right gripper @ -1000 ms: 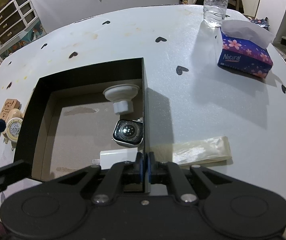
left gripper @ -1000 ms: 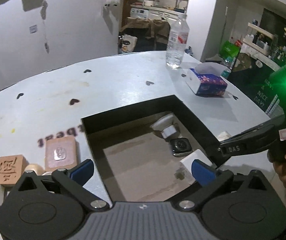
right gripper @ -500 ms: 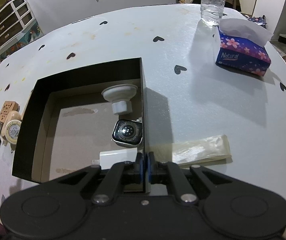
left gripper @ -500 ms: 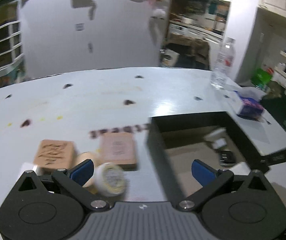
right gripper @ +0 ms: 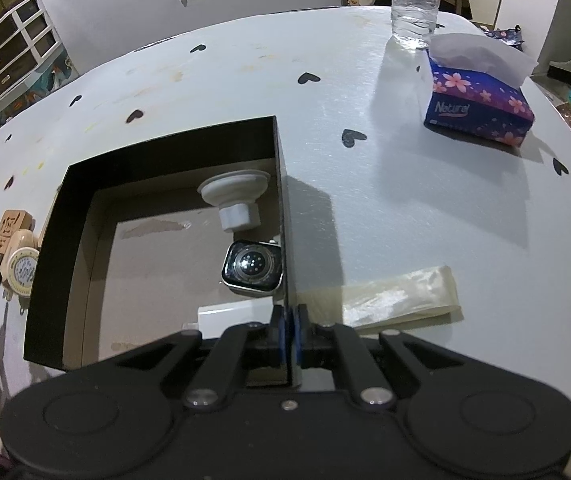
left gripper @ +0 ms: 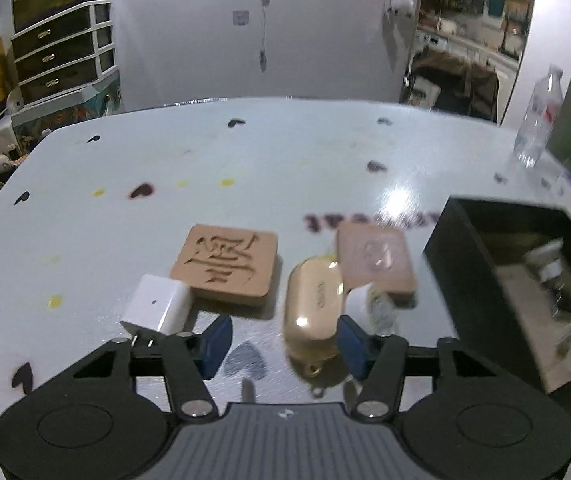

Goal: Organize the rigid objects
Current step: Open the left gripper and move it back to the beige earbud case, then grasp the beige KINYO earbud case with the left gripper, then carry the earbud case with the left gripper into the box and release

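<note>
Rigid objects: a carved wooden block (left gripper: pixel 226 265), a white charger cube (left gripper: pixel 157 309), a beige oval case (left gripper: pixel 313 305), a pink flat case (left gripper: pixel 374 262) and a small round white tin (left gripper: pixel 369 312) lie clustered on the white table (left gripper: pixel 245 168), just left of the black box (right gripper: pixel 51 236).
Black box: open-topped, holding a white suction cup (right gripper: pixel 233 197), a smartwatch body (right gripper: pixel 253 266) face down and a white flat piece (right gripper: pixel 237 314) along its right wall.
Left gripper (left gripper: pixel 281 340): jaws have just been closing and stand partly apart; the beige oval case sits between them toward the right pad, no clear press visible.
Right gripper (right gripper: pixel 288 334): pads together, pinching the box's right wall.
Elsewhere on the table: a tissue box (right gripper: pixel 481 106), a water bottle (right gripper: pixel 415 4), a clear plastic strip (right gripper: pixel 381 296) beside the box.
</note>
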The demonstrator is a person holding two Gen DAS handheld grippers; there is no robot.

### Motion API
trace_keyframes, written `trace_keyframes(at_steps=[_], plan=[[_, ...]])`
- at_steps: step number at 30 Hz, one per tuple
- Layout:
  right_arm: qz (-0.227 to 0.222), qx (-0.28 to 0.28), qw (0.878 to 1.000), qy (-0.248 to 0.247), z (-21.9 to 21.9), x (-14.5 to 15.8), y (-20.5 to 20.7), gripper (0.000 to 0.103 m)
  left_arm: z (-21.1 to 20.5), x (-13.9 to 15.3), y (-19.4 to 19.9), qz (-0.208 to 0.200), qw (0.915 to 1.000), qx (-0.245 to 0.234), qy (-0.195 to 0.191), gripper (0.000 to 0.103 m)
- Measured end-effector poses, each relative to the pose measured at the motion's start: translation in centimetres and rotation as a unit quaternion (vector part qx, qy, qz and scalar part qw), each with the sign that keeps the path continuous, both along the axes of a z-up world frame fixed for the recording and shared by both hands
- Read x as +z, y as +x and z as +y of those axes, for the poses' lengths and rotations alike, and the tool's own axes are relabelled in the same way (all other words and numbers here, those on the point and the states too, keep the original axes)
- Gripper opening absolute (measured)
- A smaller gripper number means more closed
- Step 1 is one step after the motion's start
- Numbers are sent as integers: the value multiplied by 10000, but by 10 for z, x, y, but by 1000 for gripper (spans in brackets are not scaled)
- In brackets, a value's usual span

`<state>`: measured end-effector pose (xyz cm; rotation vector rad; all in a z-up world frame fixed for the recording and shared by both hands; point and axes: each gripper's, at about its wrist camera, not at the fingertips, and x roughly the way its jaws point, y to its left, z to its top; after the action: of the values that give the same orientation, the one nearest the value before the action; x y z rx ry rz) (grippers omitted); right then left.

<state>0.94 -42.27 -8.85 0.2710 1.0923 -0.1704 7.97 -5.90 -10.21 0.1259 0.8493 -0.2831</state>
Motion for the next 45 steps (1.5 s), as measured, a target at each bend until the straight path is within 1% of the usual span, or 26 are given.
trace_keyframes(at_steps=[2, 5, 12, 15, 18, 22, 24, 27, 29, 32, 34, 35, 37, 38, 40, 41, 43, 45], plan=[[-4, -22, 10000, 1, 0, 0, 0, 5, -1, -4, 1, 21, 9999, -117, -17, 57], [-9, -52, 10000, 3, 0, 0, 0, 5, -9, -8, 2, 35, 9996, -254, 76, 57], [-7, -69, 10000, 5, 0, 0, 0, 5, -30, -15, 13, 63, 9993, -364, 97, 53], [-11, -71, 10000, 11, 0, 0, -1, 5, -32, -19, 20, 138, 9994, -287, 124, 50], [-11, -68, 10000, 9, 0, 0, 0, 5, -29, -19, 25, 229, 9996, -150, 11, 45], [-10, -58, 10000, 11, 0, 0, 0, 5, -23, -17, 25, 360, 9993, 6, -79, 44], [-16, -53, 10000, 18, 0, 0, 0, 5, -15, -15, 21, 453, 9986, 184, -194, 44], [-22, -39, 10000, 16, 0, 0, -1, 5, -6, -9, 13, 554, 9972, 425, -268, 44], [-29, -31, 10000, 24, 0, 0, -1, 5, -4, 2, 7, 530, 9969, 468, -358, 44], [-33, -5, 10000, 29, 0, 0, 0, 5, -6, 24, 1, 432, 9967, 393, -566, 44], [-32, 8, 10000, 32, -1, 0, -1, 5, -11, 39, 0, 449, 9946, 336, -871, 44], [-28, 13, 10000, 32, -1, 0, 0, 5, -14, 45, 1, 496, 9924, 309, -1084, 44], [-16, 30, 10000, 38, -1, 0, 0, 5, -27, 58, 3, 568, 9871, 133, -1488, 44], [-12, 38, 10000, 44, -1, 0, 0, 5, -36, 64, 3, 570, 9857, 8, -1588, 44], [-13, 54, 10000, 53, -2, 0, 0, 5, -58, 72, 4, 551, 9838, -304, -1679, 44], [-14, 56, 10000, 56, -2, 0, 0, 5, -69, 74, 7, 616, 9820, -427, -1737, 44], [-9, 65, 10000, 38, -2, 0, 1, 5, -90, 74, 14, 825, 9781, -561, -1825, 44], [3, 70, 10000, 8, -1, 0, 1, 5, -114, 69, 20, 1075, 9758, -570, -1814, 44]])
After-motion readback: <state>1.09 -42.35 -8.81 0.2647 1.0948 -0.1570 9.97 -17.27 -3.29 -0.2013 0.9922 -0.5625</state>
